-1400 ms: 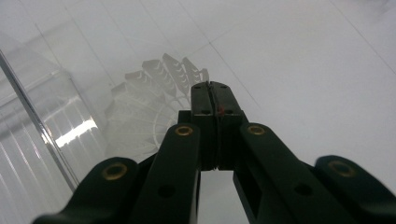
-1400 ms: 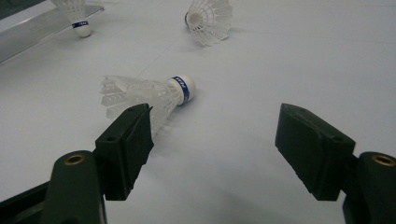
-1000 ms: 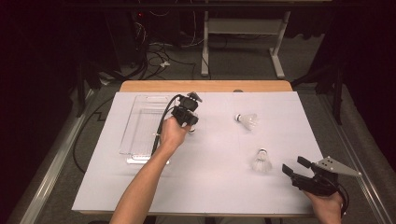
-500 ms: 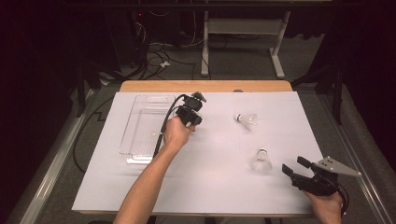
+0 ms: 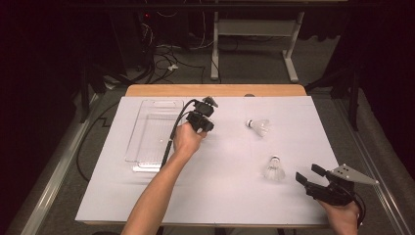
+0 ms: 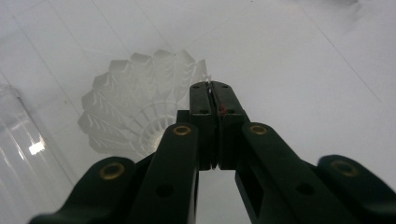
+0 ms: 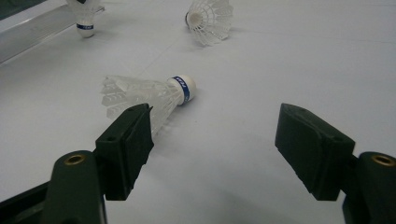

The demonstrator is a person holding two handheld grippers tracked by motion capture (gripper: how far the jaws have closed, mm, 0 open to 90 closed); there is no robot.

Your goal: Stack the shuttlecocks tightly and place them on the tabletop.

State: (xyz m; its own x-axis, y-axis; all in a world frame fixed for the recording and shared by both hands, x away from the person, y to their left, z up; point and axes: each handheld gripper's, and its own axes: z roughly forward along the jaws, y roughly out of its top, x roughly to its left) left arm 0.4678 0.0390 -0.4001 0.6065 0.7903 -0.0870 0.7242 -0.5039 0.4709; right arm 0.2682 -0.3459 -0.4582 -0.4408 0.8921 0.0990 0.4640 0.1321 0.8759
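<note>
White feathered shuttlecock (image 6: 135, 109), its skirt fanned out, hangs pinched by one feather edge in the left gripper (image 6: 213, 91), whose two black jaws are clenched together on it; a sliver of white feather pokes out above the tips. From the high view, the left gripper (image 5: 199, 117) sits just to the right of the clear plastic tray (image 5: 147, 115), over the white sheet covering the table (image 5: 220, 196), with the person's left hand (image 5: 187, 139) wrapped around its body and a black cable trailing back along the forearm. The shuttlecock itself is hidden under the gripper in the high view, so I cannot tell whether its cork touches the sheet.

Two more white shuttlecocks lie loose on the sheet, well apart from the left gripper. One (image 5: 258, 126) lies on its side toward the far right part of the sheet. The other (image 5: 274, 169), with a blue band round its cork (image 7: 184, 86), lies nearer the person, just beside the right gripper (image 5: 308, 177).

The right gripper (image 7: 215, 140) rests low at the near right corner of the sheet, held in the person's right hand (image 5: 342, 218), its jaws spread wide with nothing between them. Its left-hand jaw in its own view overlaps the feather skirt of the blue-banded shuttlecock, but whether it touches I cannot say.
</note>
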